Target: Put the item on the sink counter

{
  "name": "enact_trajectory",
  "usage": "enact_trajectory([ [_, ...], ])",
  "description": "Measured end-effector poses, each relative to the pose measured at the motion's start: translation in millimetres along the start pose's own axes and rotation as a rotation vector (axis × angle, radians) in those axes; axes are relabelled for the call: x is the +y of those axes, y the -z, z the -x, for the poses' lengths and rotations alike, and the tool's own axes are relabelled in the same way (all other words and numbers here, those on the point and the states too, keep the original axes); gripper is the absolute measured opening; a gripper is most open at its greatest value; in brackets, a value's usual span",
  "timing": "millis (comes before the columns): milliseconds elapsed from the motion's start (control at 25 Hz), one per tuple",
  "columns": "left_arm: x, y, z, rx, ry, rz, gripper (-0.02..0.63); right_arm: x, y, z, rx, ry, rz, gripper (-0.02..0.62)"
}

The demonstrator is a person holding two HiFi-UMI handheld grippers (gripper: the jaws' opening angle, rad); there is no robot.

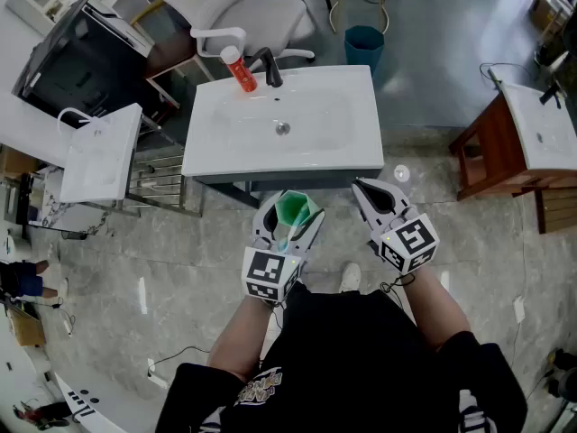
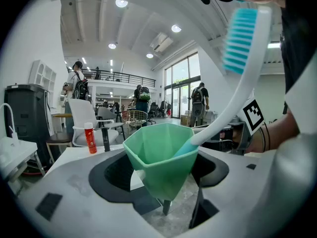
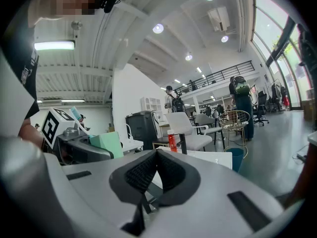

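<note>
A green faceted cup with a white and blue toothbrush leaning in it is held between the jaws of my left gripper. In the left gripper view the cup fills the gap and both pads press its sides. The white sink counter lies just ahead of it, with a red tube and a black faucet at its back edge. My right gripper hovers beside the left, in front of the counter's right corner; its pads meet with nothing between them.
A small white basin stands at the left and another sink on a wooden cabinet at the right. Behind the counter are a white chair, a teal bin and a black cabinet. The floor is grey marble tile.
</note>
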State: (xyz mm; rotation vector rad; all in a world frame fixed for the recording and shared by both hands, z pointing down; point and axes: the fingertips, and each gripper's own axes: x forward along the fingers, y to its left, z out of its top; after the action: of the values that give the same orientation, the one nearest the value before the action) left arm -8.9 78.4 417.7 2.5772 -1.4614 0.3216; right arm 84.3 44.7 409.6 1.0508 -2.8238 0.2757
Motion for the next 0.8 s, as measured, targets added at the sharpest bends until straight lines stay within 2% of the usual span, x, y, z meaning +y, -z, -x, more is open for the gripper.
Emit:
enact_trajectory([
  [480,6,-1,14,-0.005,-0.003,0.0,0.336,13,-2,-4,-0.004,-0.012,-0.007,0.054],
  [800,25,0,24,-0.003,-0.001,-0.001,0.336,26,-3,-21,0.001,-0.014,-0.005,0.054],
])
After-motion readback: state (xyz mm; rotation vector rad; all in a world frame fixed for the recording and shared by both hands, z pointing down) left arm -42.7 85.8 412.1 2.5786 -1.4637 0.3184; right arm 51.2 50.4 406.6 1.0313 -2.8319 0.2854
